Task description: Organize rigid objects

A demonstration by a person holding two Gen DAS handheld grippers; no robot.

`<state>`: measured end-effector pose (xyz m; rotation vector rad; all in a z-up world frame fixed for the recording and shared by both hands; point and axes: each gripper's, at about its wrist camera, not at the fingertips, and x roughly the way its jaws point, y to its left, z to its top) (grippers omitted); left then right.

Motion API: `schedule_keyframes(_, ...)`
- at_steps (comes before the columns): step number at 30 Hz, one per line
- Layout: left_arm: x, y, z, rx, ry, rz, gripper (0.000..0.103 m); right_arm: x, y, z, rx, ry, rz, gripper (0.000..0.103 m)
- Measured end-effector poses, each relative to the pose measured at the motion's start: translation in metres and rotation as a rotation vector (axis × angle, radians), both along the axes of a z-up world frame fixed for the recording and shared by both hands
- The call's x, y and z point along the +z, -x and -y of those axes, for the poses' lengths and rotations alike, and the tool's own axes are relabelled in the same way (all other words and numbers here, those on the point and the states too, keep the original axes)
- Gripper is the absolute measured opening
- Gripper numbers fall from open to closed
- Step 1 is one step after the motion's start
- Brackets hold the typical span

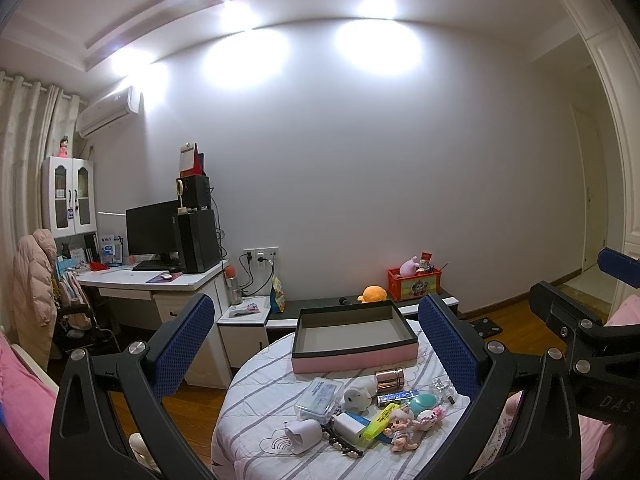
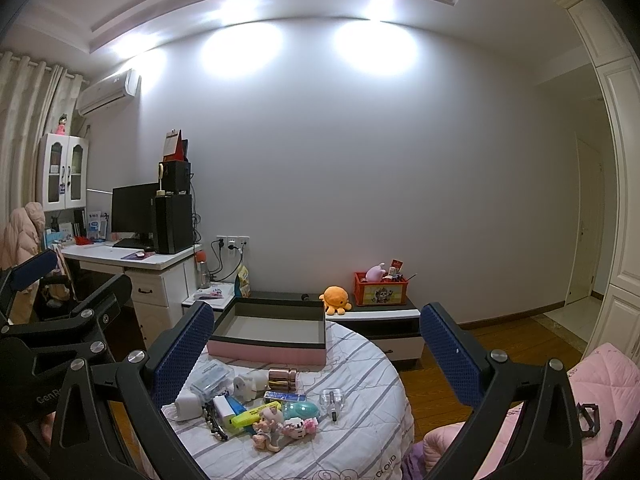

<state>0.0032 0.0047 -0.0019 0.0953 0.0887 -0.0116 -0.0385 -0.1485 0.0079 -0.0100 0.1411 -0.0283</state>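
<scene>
An empty pink box with a dark rim (image 1: 354, 334) (image 2: 272, 334) stands at the far side of a round table with a striped white cloth (image 1: 256, 396) (image 2: 360, 432). In front of it lies a heap of small things: a clear plastic case (image 1: 320, 399) (image 2: 211, 381), a rose-gold cylinder (image 1: 390, 380) (image 2: 283, 379), a yellow highlighter (image 1: 384, 420) (image 2: 254, 414), a white charger (image 1: 350, 430) and small figurines (image 1: 404, 428) (image 2: 268, 428). My left gripper (image 1: 316, 348) and right gripper (image 2: 318, 354) are both open, empty, held above and short of the table.
A white desk with a monitor and speakers (image 1: 160, 236) stands at the left. A low cabinet behind the table carries an orange plush (image 2: 336, 300) and a red crate (image 2: 380, 290). Pink bedding (image 2: 600, 384) lies at the right. The other gripper shows at each view's edge.
</scene>
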Motion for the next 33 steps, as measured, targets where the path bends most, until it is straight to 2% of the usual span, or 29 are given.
schedule_keyframes(33, 0.0022, 0.0043, -0.0048, 0.003, -0.003, 0.0, 0.103, -0.0012, -0.0043, -0.0008, 0.001, 0.006, -0.016, 0.103)
